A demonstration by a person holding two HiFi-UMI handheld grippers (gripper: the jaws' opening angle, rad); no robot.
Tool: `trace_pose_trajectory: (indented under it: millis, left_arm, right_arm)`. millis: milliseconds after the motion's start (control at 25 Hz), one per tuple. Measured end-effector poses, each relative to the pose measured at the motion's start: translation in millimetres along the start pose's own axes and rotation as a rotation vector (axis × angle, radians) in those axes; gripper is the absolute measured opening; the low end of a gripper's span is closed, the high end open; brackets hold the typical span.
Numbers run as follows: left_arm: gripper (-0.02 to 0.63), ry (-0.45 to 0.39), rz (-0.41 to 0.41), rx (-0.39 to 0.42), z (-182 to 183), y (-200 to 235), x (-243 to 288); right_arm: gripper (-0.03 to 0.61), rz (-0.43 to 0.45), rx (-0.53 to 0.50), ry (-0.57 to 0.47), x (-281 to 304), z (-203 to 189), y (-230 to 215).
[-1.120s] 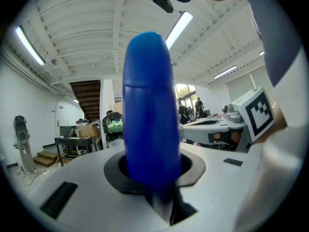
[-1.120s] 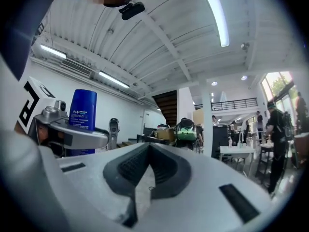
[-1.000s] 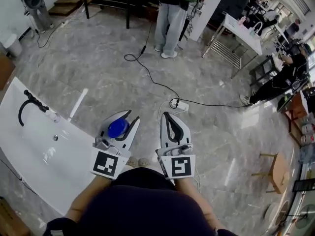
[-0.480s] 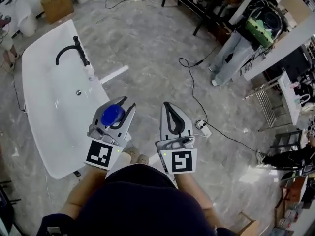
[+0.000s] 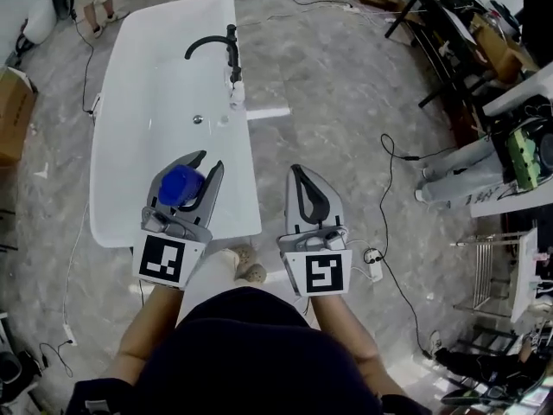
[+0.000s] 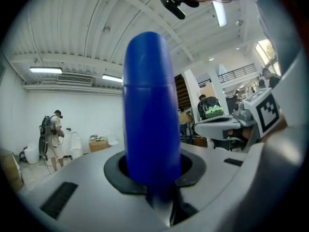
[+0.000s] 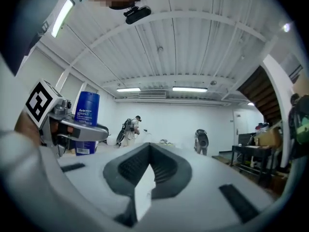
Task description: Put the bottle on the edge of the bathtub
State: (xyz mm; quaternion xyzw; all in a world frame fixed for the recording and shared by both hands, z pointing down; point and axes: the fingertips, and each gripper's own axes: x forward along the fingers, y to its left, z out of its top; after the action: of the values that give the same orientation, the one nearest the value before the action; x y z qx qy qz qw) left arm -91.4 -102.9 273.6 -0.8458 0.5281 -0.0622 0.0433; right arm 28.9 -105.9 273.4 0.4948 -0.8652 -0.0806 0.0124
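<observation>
Left gripper [image 5: 207,161]: clamps blue bottle [image 5: 180,185] upright.
Right gripper [image 5: 298,172]: closed, empty.
Risk: narrow bathtub rim [image 5: 248,199]; off-centre placement could tip the bottle.

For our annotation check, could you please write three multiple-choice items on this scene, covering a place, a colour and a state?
1. Where is the bottle? A. on a shelf B. in the left claw C. in a drawer
2. What colour is the bottle? A. blue B. red C. green
3. How is the right claw? A. wide open B. shut on a cup C. shut, empty
Answers: B, its jaws clamp it; A, its body is blue; C, its jaws meet on nothing.
</observation>
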Motion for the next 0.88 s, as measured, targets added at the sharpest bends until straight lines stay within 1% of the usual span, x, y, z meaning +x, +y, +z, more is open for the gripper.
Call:
trace_pose_trajectory:
  millis: [120, 200, 320, 640, 880]
  left_arm:
    - [0.103, 0.004, 0.049, -0.010, 0.7, 16.4, -11.8]
    - [0.103, 0.007, 0.058, -0.016, -1.6, 26.7, -14.3]
    - [0.103, 0.013, 0.056, -0.025, -14.1, 33.9, -10.1]
    - [0.103, 0.008, -0.007, -0.026, -30.4, 28.9, 21.6]
    - [0.103, 0.020, -0.058, -0.026, -66.2, 29.3, 65.5]
  right_arm:
    - [-0.003, 0.045, 0.006, -0.001, 11.9, 5.6, 14.5]
    - [-0.003, 0.055, 0.006, 0.004, 20.8, 5.9, 21.6]
    - [-0.003, 0.055, -0.001, 0.011, 28.9, -4.1, 26.3]
    - [-0.003, 0.010, 0.010, 0.047, 34.9, -26.6, 12.9]
    - [-0.003, -0.006, 0.013, 0.083, 61.2, -66.6, -5.5]
